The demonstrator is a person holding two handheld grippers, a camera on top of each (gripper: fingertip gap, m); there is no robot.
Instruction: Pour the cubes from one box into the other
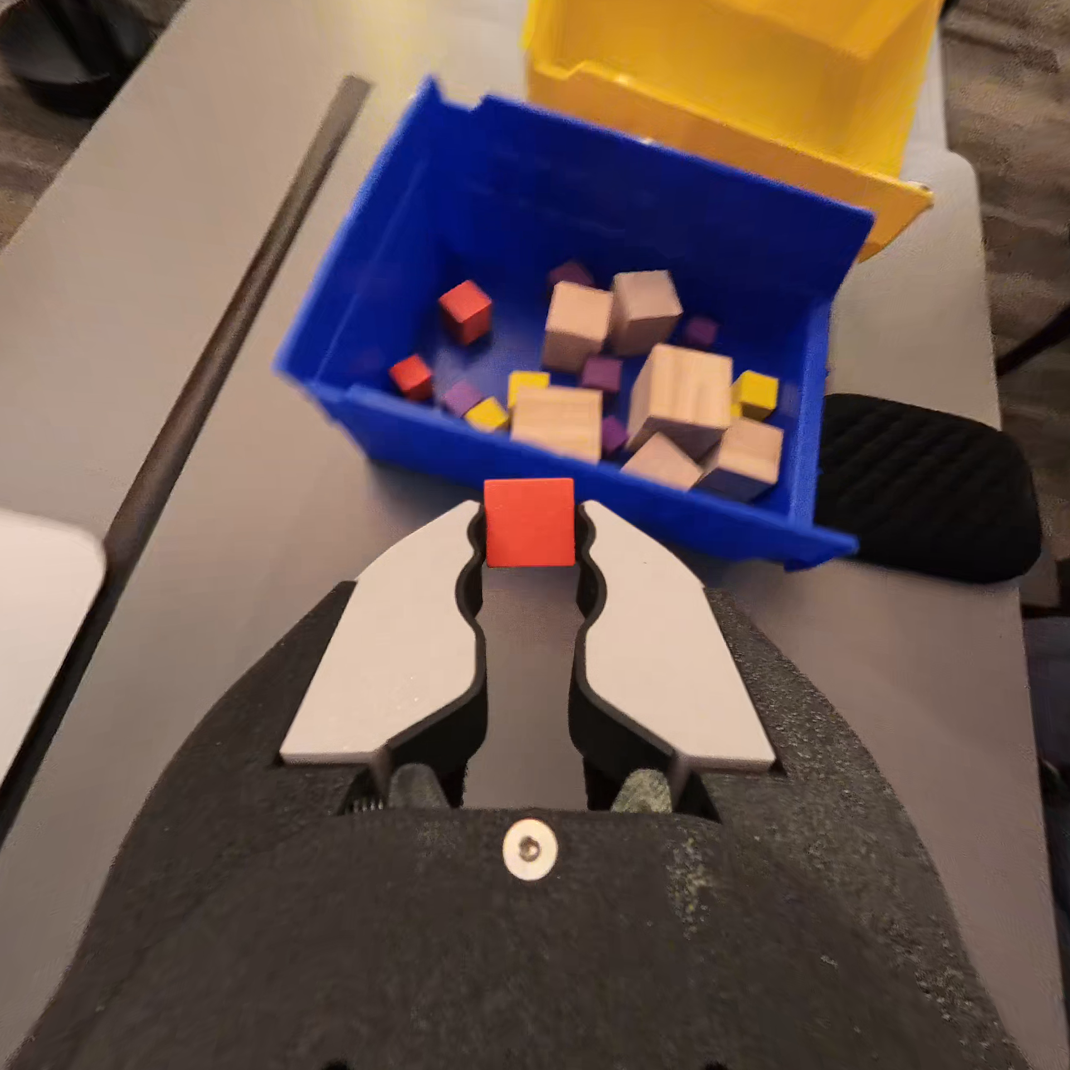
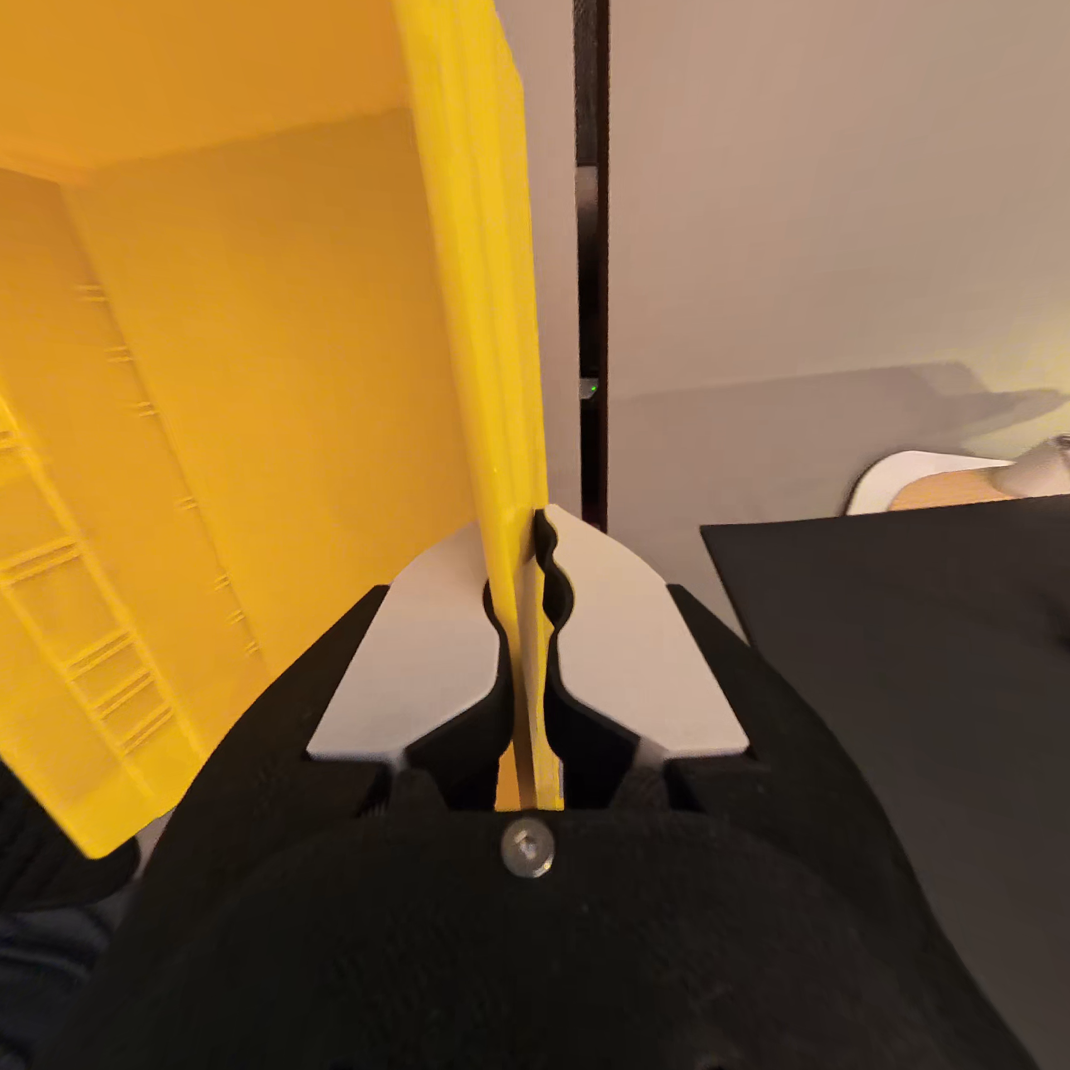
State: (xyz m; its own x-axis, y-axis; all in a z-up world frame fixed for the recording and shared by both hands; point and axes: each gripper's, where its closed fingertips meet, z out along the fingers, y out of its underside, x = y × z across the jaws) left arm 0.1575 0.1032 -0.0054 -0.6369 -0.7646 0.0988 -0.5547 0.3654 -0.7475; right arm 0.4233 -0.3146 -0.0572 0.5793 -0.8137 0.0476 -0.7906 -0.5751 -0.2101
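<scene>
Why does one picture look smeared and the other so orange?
Left wrist view: the blue box and its cubes are motion-blurred, while the left gripper and its red cube stay sharp. Right wrist view: warm light, the yellow box fills the left half, the right gripper is crisp, the background soft, and the wide lens bends edges.

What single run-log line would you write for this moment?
left gripper: shut on small red wooden cube | right gripper: shut on yellow plastic box wall | blue plastic box: holds cubes
</scene>
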